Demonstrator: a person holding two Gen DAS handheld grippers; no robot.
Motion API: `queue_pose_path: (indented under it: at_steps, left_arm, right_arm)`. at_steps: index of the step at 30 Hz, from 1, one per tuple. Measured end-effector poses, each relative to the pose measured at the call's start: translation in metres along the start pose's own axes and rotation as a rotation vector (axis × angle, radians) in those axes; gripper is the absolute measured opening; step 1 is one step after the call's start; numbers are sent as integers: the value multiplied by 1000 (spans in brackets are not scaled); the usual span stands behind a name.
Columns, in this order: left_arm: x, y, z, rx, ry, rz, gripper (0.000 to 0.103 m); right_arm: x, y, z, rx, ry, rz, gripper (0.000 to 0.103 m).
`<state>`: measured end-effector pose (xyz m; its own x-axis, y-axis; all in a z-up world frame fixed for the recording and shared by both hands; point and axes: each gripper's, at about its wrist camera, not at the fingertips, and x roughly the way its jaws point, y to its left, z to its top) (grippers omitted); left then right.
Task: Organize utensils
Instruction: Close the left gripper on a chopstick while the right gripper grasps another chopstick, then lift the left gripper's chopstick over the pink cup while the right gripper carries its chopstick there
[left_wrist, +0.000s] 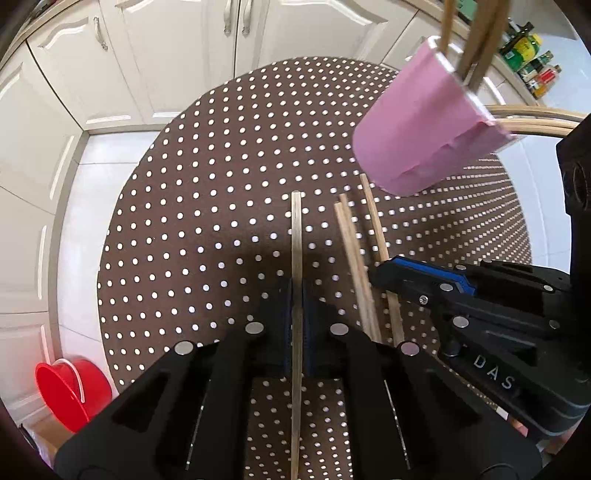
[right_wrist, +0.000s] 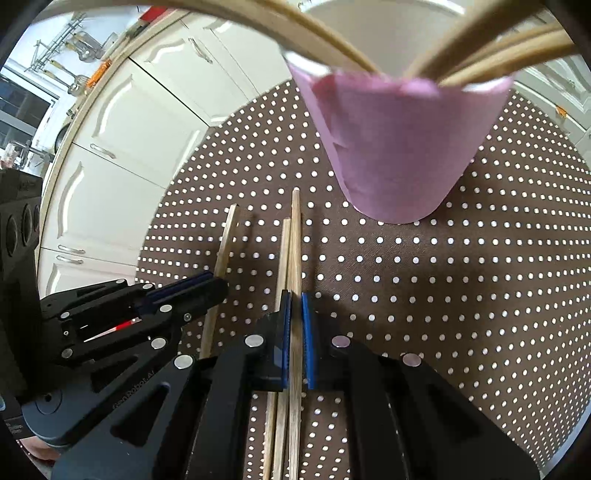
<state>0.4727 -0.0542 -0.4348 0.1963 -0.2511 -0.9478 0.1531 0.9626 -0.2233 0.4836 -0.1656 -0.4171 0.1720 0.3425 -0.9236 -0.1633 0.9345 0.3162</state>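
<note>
So there's one pink cup (right_wrist: 399, 147) standing on the round polka-dot tabletop (right_wrist: 461, 295), with several wooden chopsticks (right_wrist: 509, 48) already sticking out of its top; I count at least four but they blur together. In front of the cup there are three more sticks: the left claw (left_wrist: 297, 295) is clenched on one single chopstick (left_wrist: 296, 236), and the right claw (right_wrist: 295, 314) grips a pair of chopsticks (right_wrist: 291, 251) right beside it, nearer the cup. Both claws come in low and roughly parallel, fingers pointing toward the cup, sticks running lengthwise between the pads. Their tips stop short of the cup's base, with a bare strip of cloth between. Beyond the cup the tabletop edge curves round with white cabinets (left_wrist: 147, 74) behind it, and a red bucket (left_wrist: 70, 391) sits on the floor off the left side.
</note>
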Motion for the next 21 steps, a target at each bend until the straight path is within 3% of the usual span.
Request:
queue_pose_path:
  at_steps: [21]
  left_arm:
    - [-140, -41, -29, 147, -237, -82, 6]
  right_arm:
    - [-131, 33, -60, 25, -311, -16, 5]
